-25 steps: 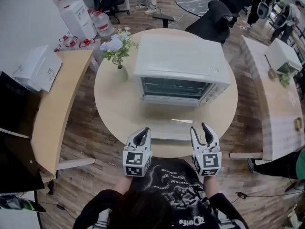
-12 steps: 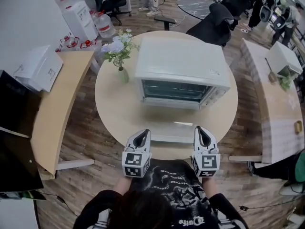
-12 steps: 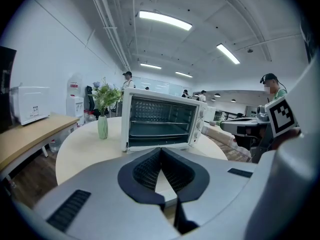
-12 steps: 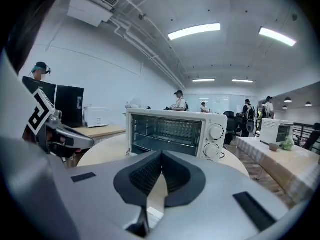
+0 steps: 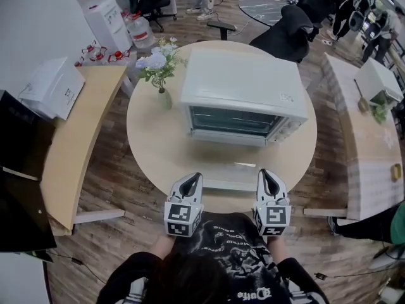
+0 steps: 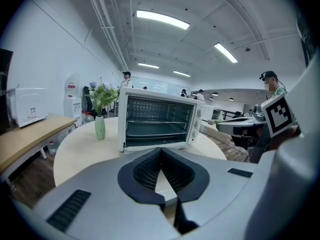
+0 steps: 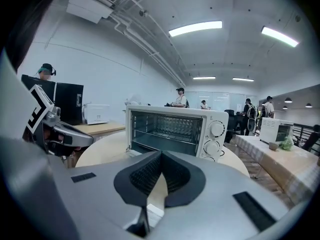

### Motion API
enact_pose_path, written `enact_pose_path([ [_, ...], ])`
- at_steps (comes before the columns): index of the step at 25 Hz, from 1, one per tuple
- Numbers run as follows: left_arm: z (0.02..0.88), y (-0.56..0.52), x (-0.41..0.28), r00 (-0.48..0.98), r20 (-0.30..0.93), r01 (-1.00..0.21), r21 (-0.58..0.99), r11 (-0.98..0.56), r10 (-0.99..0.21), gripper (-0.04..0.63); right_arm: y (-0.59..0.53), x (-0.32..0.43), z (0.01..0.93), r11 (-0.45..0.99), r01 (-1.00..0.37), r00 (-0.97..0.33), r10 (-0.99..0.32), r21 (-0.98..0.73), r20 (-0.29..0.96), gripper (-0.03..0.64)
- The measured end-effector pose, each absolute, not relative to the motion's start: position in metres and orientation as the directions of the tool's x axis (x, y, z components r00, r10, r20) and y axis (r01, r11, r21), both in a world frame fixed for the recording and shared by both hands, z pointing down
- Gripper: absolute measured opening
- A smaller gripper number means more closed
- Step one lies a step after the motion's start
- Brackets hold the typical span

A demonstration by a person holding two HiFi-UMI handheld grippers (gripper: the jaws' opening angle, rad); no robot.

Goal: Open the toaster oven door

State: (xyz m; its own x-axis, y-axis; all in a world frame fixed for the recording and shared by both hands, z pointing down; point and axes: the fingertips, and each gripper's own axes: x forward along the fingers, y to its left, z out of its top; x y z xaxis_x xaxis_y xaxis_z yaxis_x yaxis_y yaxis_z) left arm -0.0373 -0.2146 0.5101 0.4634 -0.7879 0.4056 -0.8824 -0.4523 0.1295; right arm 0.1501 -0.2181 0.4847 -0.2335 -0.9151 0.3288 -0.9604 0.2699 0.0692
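I hold my left gripper [image 5: 192, 178] and my right gripper [image 5: 266, 173] side by side at the near edge of the round table [image 5: 149, 151], both pointing toward the toaster oven [image 5: 243, 94]. In the left gripper view, the left one's 2 jaws meet at the tips with nothing between them. The right gripper view shows the same: the right jaws are pressed together and empty.

The toaster oven sits on the far half of the table with its front facing me. Its door [image 5: 228, 173] is already swung down and lies flat on the table toward me, so the wire rack and the inside are bare to see. The door's near edge ends between my 2 grippers, just beside their tips. The dials [image 7: 216, 129] are on the oven's right side. A vase of flowers [image 5: 163, 97] stands to its left, apart from it.
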Motion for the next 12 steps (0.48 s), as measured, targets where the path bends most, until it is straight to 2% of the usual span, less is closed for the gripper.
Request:
enact_pose_path([
  [12, 0.511, -0.2179, -0.0334, 0.47, 0.408, -0.879, 0.129, -0.46, -0.783, 0.017, -0.2165, 0.1463, 0.4915, 0.29, -0.954, -0.249, -0.908, 0.077, 0.337, 0.006],
])
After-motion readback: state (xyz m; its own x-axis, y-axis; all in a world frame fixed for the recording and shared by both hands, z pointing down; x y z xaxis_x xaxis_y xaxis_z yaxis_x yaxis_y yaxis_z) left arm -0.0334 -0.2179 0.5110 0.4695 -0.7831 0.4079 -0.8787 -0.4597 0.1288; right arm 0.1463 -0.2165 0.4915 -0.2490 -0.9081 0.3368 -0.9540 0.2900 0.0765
